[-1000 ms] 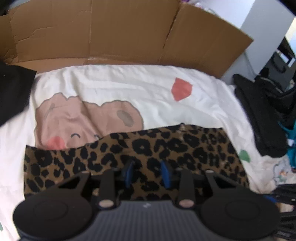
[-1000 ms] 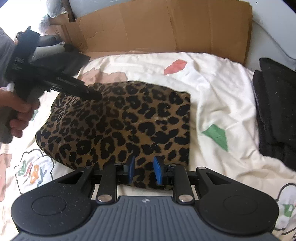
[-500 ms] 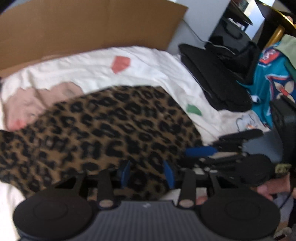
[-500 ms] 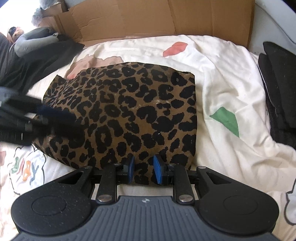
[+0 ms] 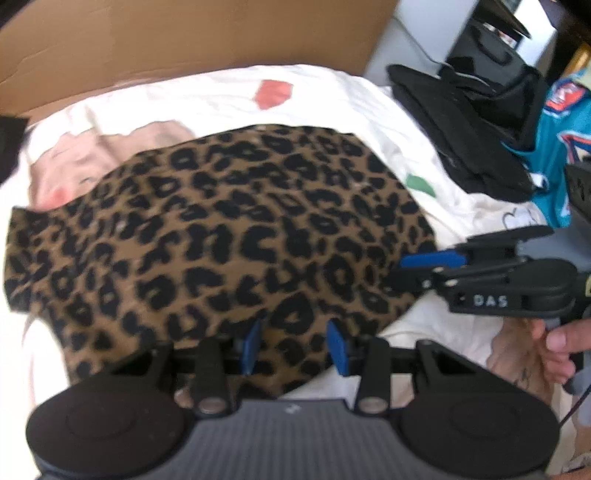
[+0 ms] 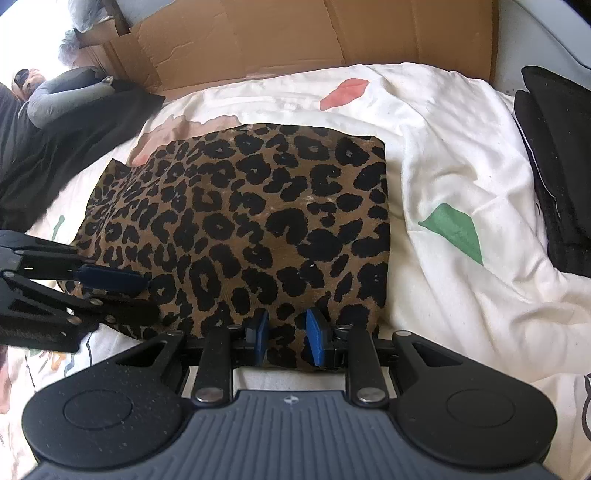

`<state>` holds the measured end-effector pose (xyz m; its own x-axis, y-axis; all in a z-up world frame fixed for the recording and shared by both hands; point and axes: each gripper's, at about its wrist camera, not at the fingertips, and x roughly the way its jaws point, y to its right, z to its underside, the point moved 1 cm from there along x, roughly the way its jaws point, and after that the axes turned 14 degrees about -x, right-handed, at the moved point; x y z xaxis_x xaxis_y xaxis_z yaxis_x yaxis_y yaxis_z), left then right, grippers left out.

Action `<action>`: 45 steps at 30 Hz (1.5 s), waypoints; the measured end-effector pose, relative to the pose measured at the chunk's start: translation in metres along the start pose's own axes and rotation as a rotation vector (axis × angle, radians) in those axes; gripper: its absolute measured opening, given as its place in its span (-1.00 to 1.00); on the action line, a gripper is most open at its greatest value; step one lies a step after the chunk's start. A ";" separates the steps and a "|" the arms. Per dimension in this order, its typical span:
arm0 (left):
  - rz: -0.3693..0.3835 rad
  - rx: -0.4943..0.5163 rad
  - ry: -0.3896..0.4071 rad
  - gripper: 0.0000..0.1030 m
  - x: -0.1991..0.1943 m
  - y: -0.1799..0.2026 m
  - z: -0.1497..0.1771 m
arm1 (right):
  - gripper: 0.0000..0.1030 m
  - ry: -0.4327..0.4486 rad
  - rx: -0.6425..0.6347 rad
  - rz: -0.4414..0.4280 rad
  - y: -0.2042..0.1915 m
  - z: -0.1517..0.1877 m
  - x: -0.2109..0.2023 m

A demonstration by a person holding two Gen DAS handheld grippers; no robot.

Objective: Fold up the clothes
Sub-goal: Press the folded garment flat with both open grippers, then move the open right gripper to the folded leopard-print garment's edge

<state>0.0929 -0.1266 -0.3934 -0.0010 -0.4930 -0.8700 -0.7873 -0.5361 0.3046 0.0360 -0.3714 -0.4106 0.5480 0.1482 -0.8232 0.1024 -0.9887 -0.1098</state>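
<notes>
Garment: your leopard-print garment (image 6: pixel 251 229) lies folded into a rough rectangle on the white printed bedsheet (image 6: pixel 454 155), its right edge straight, its left side rounded and a little rumpled.
Left gripper: your left gripper (image 5: pixel 293 345) hangs over the garment's near left edge; its blue pads (image 5: pixel 336 347) stand apart, with patterned cloth showing in the gap but nothing pinched that you can see. The right wrist view shows it coming in from the left (image 6: pixel 147 295), one finger above the other.
Right gripper: your right gripper (image 6: pixel 286 336) sits at the garment's near edge; its jaws are narrowly parted with leopard cloth seen between them, and you cannot tell whether the pads press on it. The left wrist view shows it reaching in sideways (image 5: pixel 402 273) at the garment's right edge, held by your hand (image 5: pixel 554 347).
Cardboard: a flattened cardboard sheet (image 6: pixel 332 33) stands along the far edge of the bed; it holds nothing that you can see.
Dark pile: black clothing (image 6: pixel 557 166) lies stacked to the right of the sheet, well apart from the garment.
Teal item: a teal printed fabric (image 5: pixel 557 147) lies beyond the black pile in the left wrist view.
Left side: dark cloth (image 6: pixel 55 147) lies along the sheet's left edge.
</notes>
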 end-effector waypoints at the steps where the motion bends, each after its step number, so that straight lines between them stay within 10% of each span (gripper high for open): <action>1: -0.006 -0.013 0.000 -0.18 -0.003 -0.005 0.000 | -0.43 0.000 0.000 0.001 0.000 0.000 0.000; 25: -0.170 -0.160 -0.042 -0.73 -0.026 -0.075 0.004 | -0.44 -0.005 -0.007 -0.007 0.002 -0.003 0.001; 31: -0.207 -0.146 -0.043 -0.54 -0.042 -0.072 0.010 | -0.43 0.026 0.059 -0.009 0.006 -0.004 -0.013; 35: -0.205 -0.133 -0.025 0.05 -0.053 -0.068 0.007 | -0.38 0.038 0.141 -0.006 0.015 -0.004 -0.026; 45: -0.188 -0.325 -0.027 0.05 -0.044 -0.095 0.012 | -0.04 -0.013 0.510 -0.108 0.051 0.043 -0.030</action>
<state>0.1602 -0.0461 -0.3884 0.1054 -0.3498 -0.9309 -0.5382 -0.8072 0.2423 -0.0110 -0.4276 -0.4158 0.5464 0.2525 -0.7986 -0.2616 -0.8543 -0.4491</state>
